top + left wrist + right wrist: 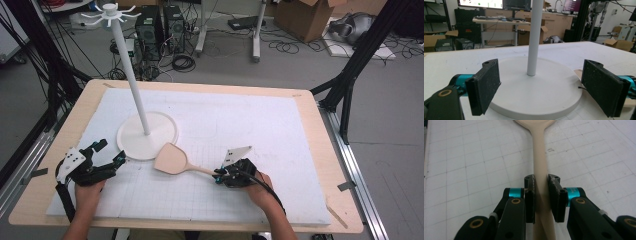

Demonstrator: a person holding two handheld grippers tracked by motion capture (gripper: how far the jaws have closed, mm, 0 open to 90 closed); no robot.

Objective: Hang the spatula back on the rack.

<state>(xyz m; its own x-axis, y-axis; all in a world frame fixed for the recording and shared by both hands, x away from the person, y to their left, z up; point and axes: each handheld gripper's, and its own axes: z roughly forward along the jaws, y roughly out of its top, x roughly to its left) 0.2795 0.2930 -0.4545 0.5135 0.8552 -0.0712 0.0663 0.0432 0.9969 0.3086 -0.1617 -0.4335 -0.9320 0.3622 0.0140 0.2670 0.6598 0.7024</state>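
Overhead, a white gridded mat (260, 135) is covering the wooden tabletop (330, 150), with cables, computer towers (157, 25) and cardboard boxes (305, 17) sitting on the floor beyond. Near the front, the right claw (218, 174) is pinching the handle of a beige spatula (172, 160) whose blade is lying beside the round base of a white stand (145, 137). At the left, the left claw (110, 152) is resting spread wide, facing that base.

left tongs (111, 152): jaws spread wide, near bench's front-left corner | right tongs (218, 175): jaws clamped shut, near front edge | both forearms entered from bench's front edge
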